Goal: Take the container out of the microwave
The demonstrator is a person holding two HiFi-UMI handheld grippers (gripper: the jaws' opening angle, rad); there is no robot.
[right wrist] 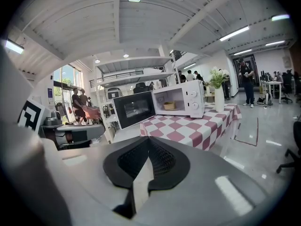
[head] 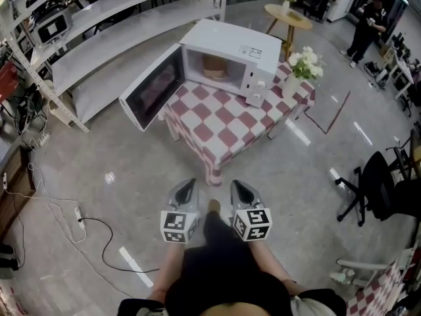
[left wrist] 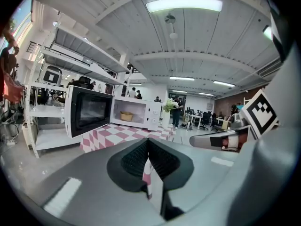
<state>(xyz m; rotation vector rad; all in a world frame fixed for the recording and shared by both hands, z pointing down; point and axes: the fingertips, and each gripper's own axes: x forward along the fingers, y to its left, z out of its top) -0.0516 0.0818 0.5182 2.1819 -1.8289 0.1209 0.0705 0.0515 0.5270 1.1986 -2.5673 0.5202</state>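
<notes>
A white microwave (head: pixel 227 52) stands on a table with a red-and-white checked cloth (head: pixel 227 120), its door (head: pixel 152 87) swung wide open to the left. Inside sits a tan, basket-like container (head: pixel 215 66), also seen in the left gripper view (left wrist: pixel 126 116) and the right gripper view (right wrist: pixel 169 106). My left gripper (head: pixel 187 188) and right gripper (head: pixel 242 189) hang side by side over the floor, well short of the table. Both point toward the microwave. The left gripper (left wrist: pixel 147 142) and the right gripper (right wrist: pixel 149 142) are each shut with nothing held.
A vase of white flowers (head: pixel 301 66) stands on the table's right corner beside the microwave. Long white shelving (head: pixel 99 38) runs behind and to the left. A round wooden table (head: pixel 288 17) is beyond, an office chair (head: pixel 378 186) to the right, and cables (head: pixel 72 216) lie on the floor at left.
</notes>
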